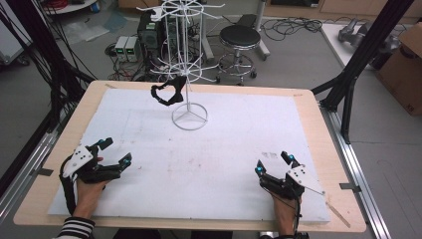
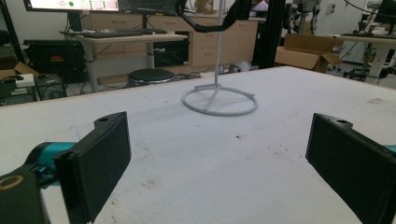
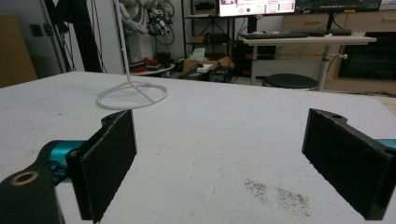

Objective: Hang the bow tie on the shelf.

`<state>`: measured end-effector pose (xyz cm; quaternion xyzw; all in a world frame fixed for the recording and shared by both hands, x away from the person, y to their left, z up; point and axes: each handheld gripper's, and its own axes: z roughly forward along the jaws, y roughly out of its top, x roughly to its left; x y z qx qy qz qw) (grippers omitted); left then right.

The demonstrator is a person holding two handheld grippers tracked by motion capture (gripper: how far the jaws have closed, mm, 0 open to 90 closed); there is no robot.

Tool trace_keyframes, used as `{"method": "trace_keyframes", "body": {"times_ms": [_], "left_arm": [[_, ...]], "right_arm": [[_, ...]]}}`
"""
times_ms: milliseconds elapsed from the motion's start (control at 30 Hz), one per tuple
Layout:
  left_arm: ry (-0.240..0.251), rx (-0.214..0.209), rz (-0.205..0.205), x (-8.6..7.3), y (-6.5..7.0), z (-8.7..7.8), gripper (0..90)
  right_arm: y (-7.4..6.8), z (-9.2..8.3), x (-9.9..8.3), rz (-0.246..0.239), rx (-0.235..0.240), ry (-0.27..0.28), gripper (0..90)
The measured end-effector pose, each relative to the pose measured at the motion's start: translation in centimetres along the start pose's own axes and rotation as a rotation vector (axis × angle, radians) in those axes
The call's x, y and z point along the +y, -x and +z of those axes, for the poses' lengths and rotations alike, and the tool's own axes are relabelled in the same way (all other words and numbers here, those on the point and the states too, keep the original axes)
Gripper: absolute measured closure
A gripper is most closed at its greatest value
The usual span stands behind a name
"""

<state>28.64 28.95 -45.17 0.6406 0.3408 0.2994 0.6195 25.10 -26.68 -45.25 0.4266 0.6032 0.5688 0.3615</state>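
High view first: my left gripper [image 1: 115, 152] and my right gripper [image 1: 272, 163] rest at the near corners of the counter [image 1: 308, 107], well apart from each other, each with its jaws spread and holding nothing. I judge they sit this way to leave the middle of the white mat [image 1: 214, 154] free and to give both a straight line forward to the white wire stand [image 1: 187, 59], which sits at the far side of the mat on its ring base. A black strap-like thing [image 1: 168, 92] hangs from one of the stand's lower arms, off the mat, so either gripper could come under or beside it; it is the thing nearest my work and I take it as what I am to reach. Left gripper view: my two black jaws stand wide apart with bare mat between them, aimed at the ring base [image 2: 219, 99], and the strap [image 2: 219, 21] hangs above it by the pole. Right gripper view: the jaws are equally wide, nothing between them, and the ring base [image 3: 132, 95] lies ahead toward the left, so this hand would need to swing across to reach it.
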Motion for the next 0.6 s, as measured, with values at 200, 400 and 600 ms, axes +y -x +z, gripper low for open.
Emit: {"method": "trace_keyframes", "body": {"times_ms": [200, 400, 600], "left_arm": [[0.059, 0.05, -0.01, -0.25, 0.07, -0.49, 7.9], [0.057, 0.054, 0.017, -0.28, 0.33, -0.5, 8.6], [0.077, 0.054, 0.012, -0.36, 0.31, -0.66, 9.1]], "right_arm": [[-0.01, -0.01, -0.01, -0.001, -0.003, 0.003, 9.1], [0.0, -0.02, -0.02, 0.003, -0.01, 0.004, 9.1], [-0.25, 0.02, -0.01, -0.012, -0.027, -0.003, 9.1]]}}
